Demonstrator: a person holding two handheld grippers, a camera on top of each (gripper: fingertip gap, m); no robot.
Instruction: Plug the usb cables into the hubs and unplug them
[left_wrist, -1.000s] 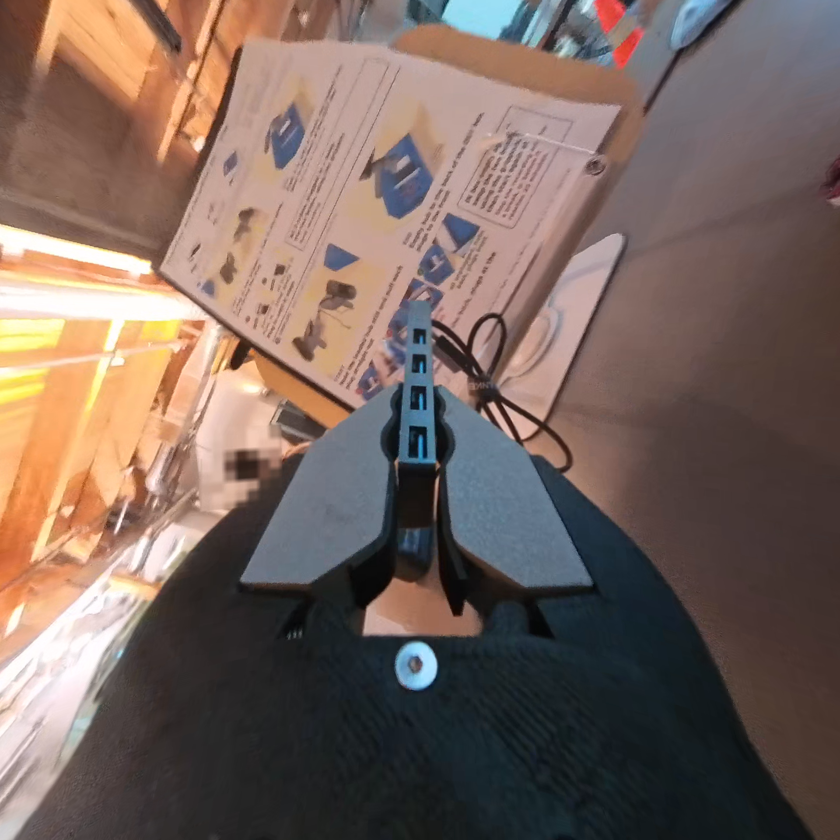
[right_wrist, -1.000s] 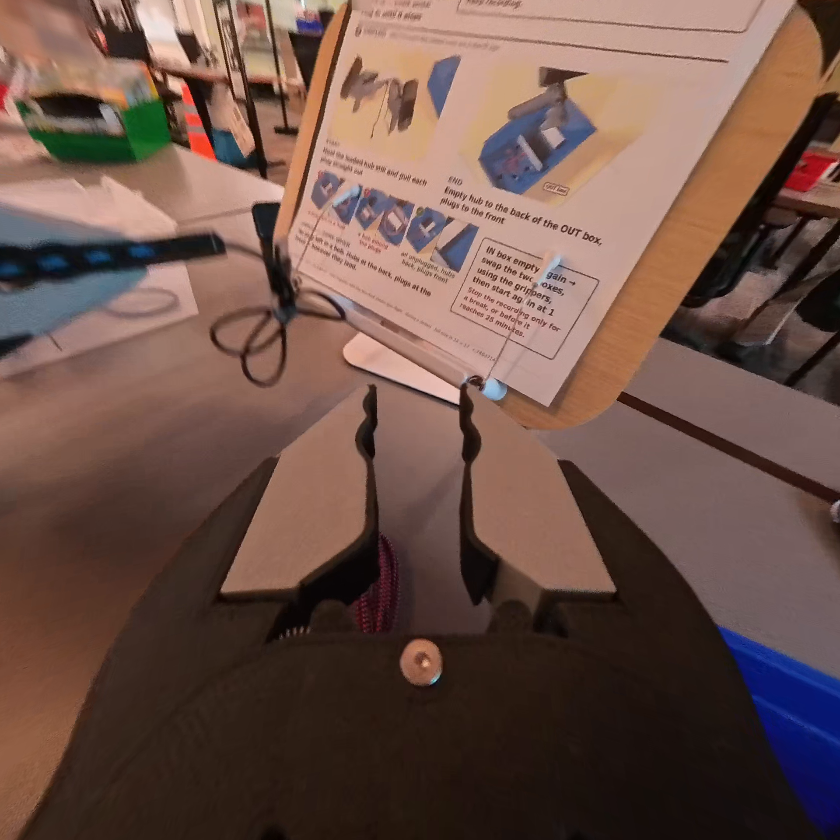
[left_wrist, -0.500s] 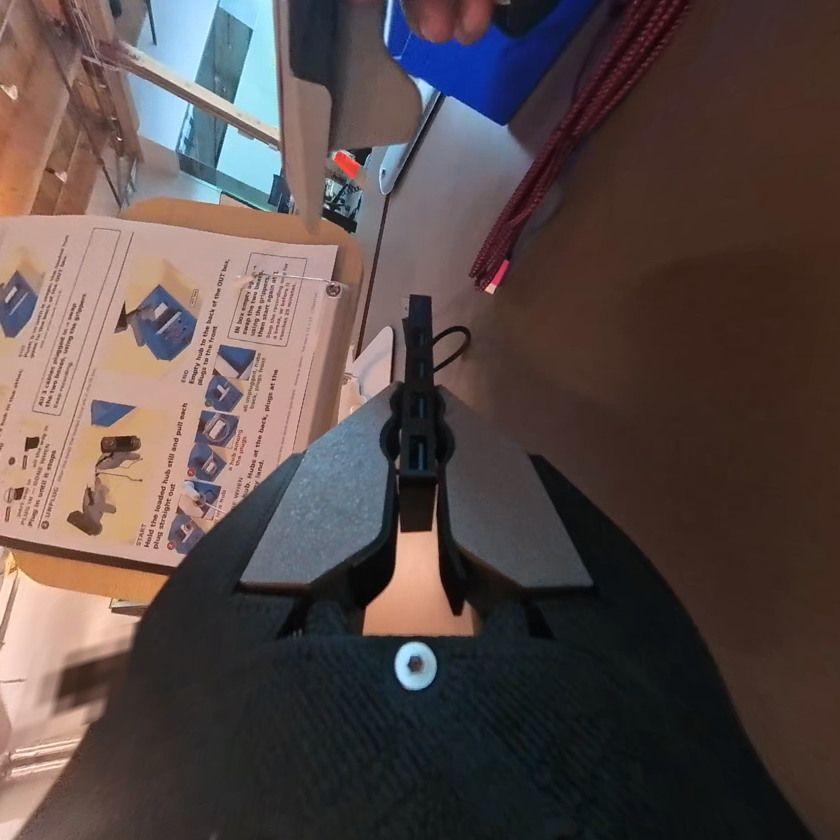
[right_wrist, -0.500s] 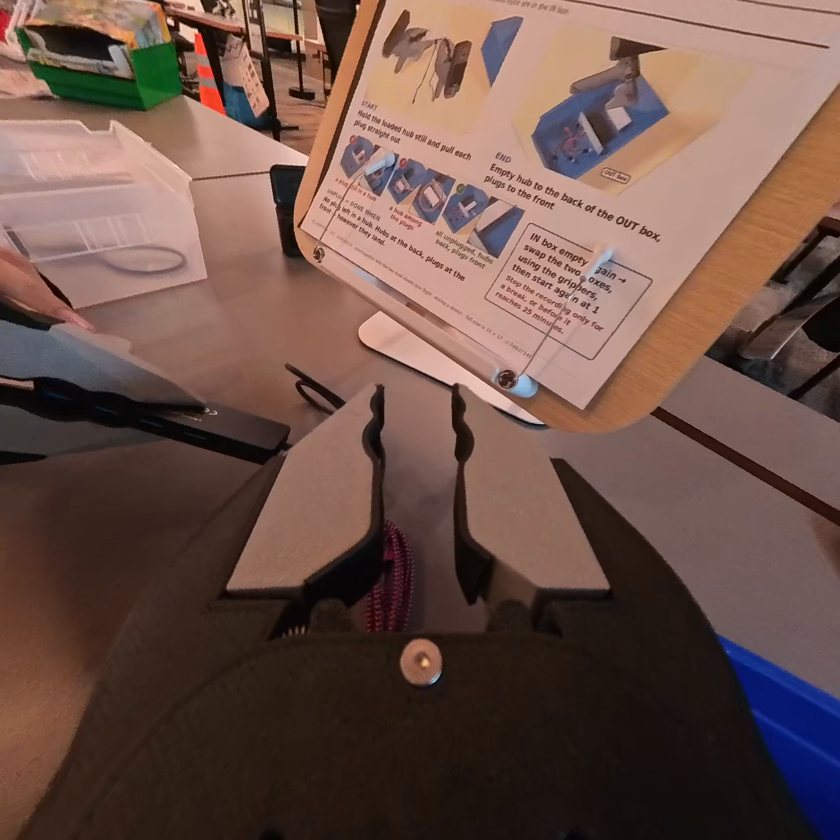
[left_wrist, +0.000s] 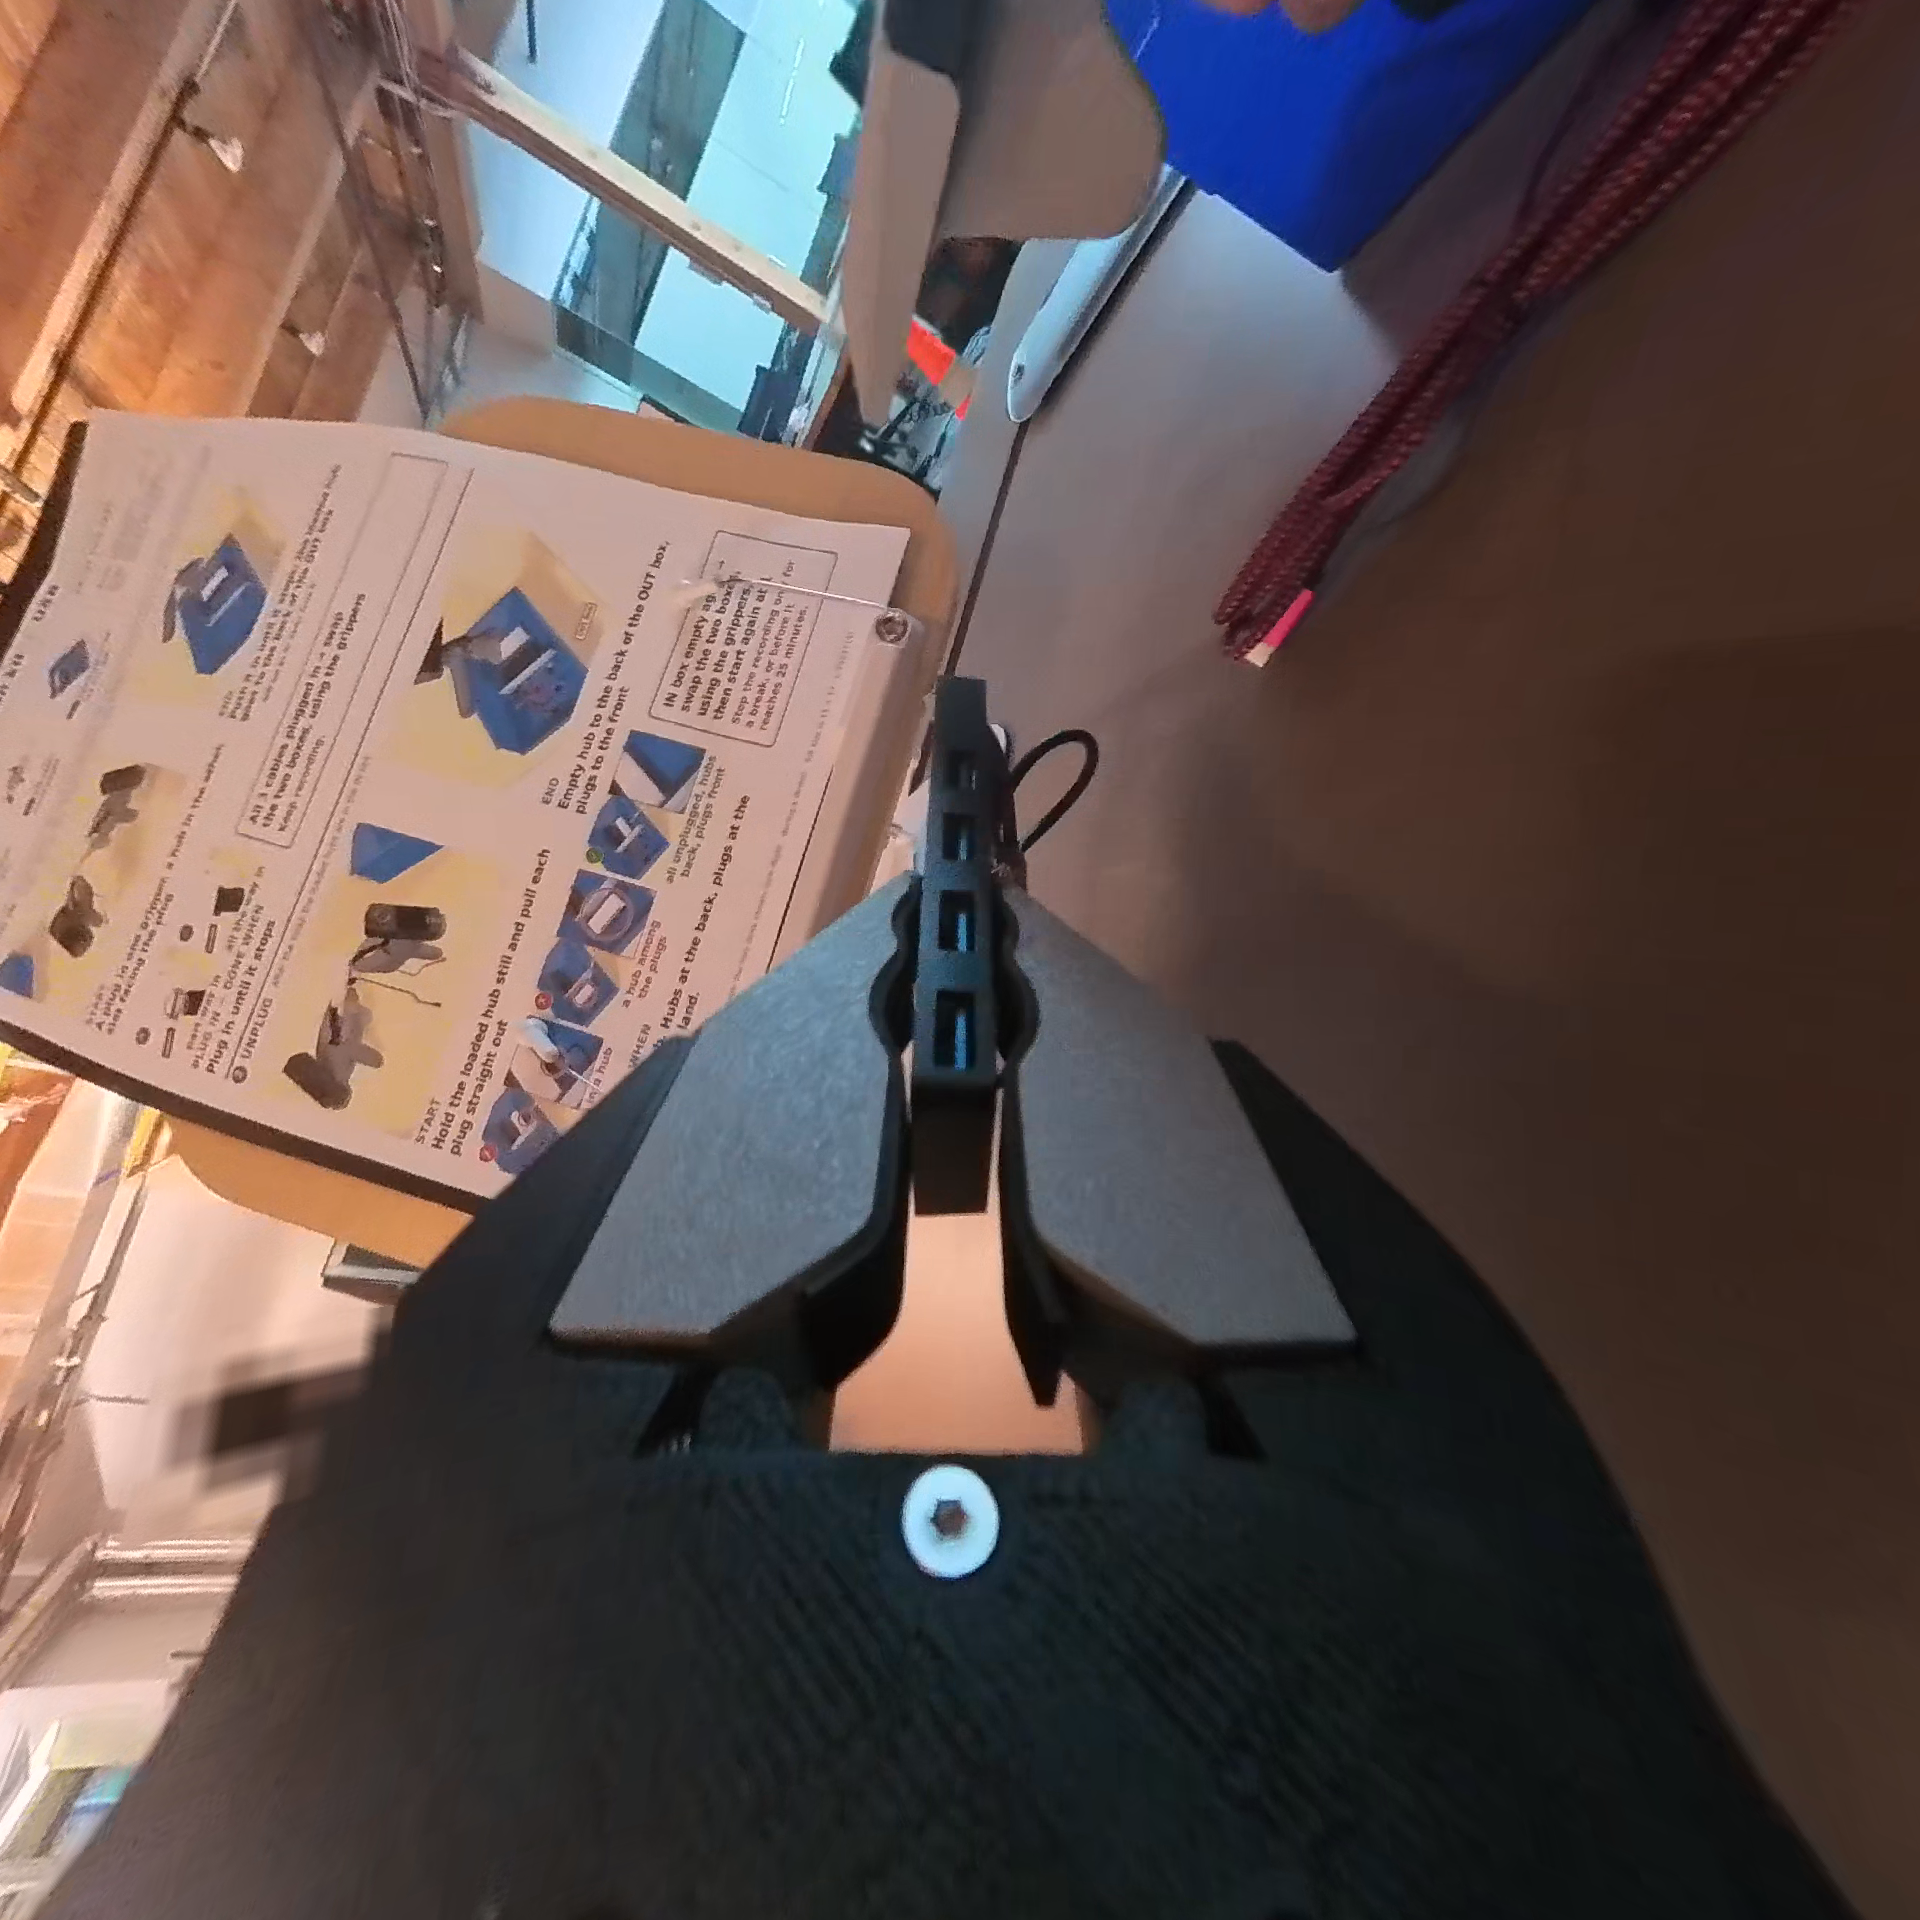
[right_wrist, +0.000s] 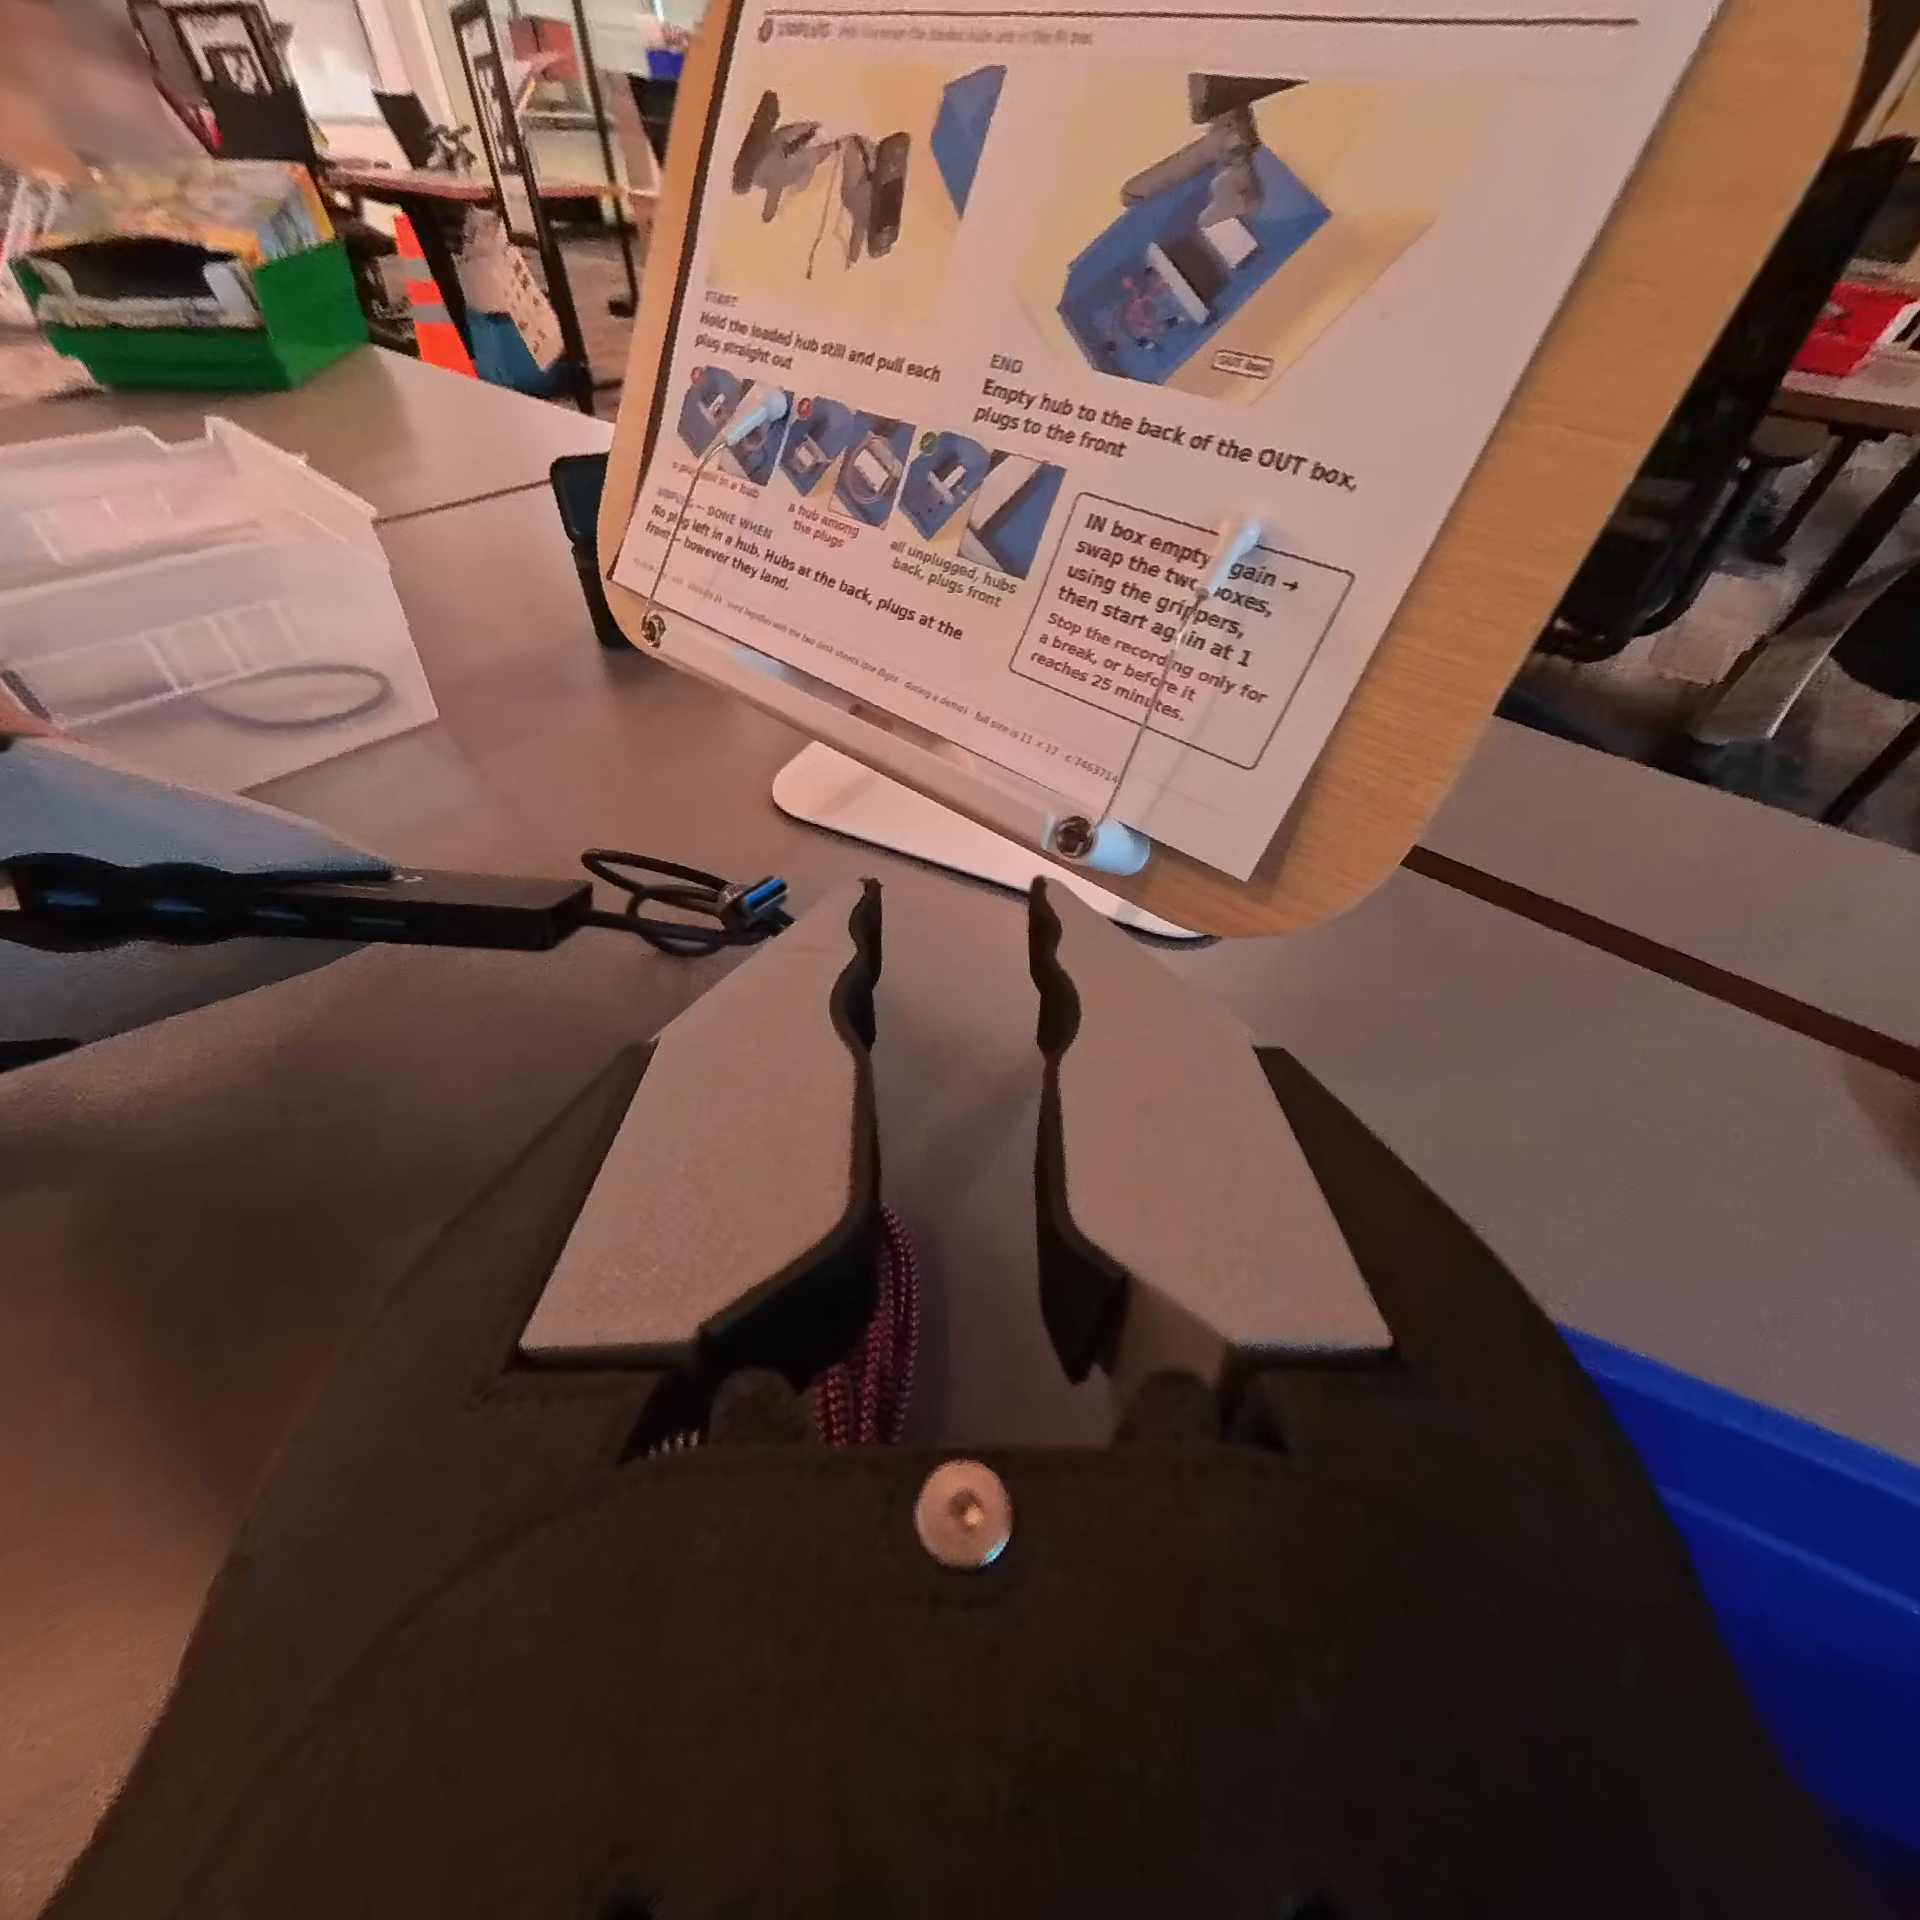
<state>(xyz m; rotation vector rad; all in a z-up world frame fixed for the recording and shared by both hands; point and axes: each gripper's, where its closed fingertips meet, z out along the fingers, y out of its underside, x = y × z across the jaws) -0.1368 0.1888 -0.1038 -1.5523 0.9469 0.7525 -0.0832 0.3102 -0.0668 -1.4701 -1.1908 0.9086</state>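
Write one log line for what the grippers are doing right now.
left gripper: shut on slim black USB hub | right gripper: open, nothing between fingers | hub ports: no plugs | braided red cable: on table

One hub (left_wrist: 957, 914), two claws, one blue box (left_wrist: 1340, 114)

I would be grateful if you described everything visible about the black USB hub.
The black USB hub is a slim, matte bar that looks like plastic, with a row of blue-lined ports along one face, all empty. The left tongs are shut on its near end, so it juts forward above the table. A thin black cable leaves its far end, looping to a blue-tipped plug.
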